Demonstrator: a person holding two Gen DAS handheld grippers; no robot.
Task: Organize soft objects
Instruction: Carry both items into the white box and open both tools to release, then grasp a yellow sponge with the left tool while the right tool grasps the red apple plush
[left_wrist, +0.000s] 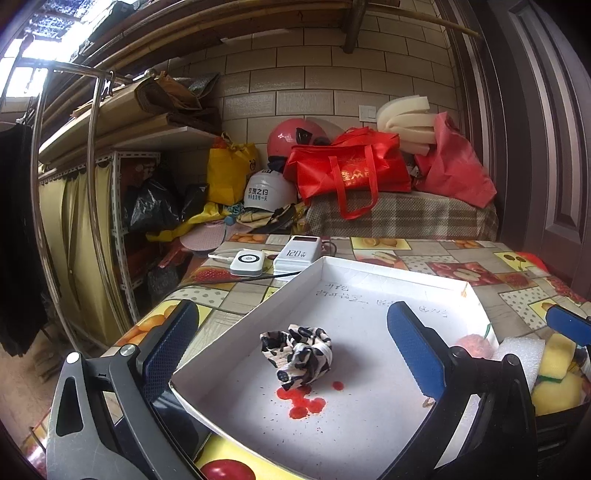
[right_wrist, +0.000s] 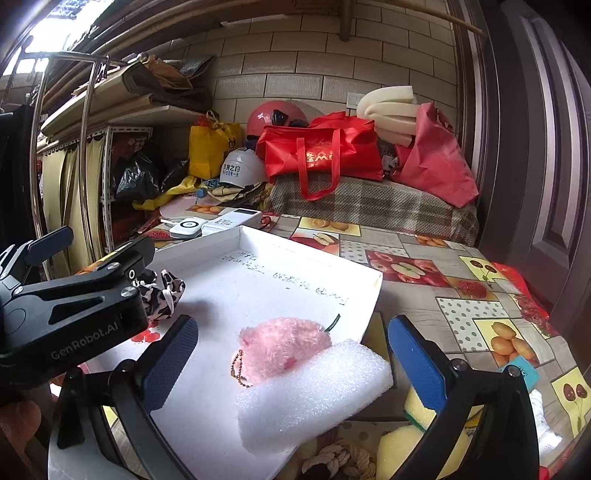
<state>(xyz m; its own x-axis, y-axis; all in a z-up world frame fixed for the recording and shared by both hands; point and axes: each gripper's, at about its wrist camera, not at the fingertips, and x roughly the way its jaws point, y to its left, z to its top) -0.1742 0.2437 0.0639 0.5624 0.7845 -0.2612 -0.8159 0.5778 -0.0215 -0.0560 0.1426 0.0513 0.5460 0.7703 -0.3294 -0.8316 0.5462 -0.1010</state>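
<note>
While empty: both jaws wide apart, right hand-held gripper (right_wrist: 291, 354), left hand-held gripper (left_wrist: 291, 345).
Pink plush (right_wrist: 284, 345): in white tray (right_wrist: 303, 258), dead ahead of right, long axis left-right.
Nearer: right.

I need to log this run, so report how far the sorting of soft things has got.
Done: the cow-print scrunchie and pink plush keychain lie inside the white box lid. In hand: nothing; both the left gripper and right gripper are open over it. The white foam block lies across the lid's edge. Left: the yellow sponges and knotted rope outside the lid.
</note>
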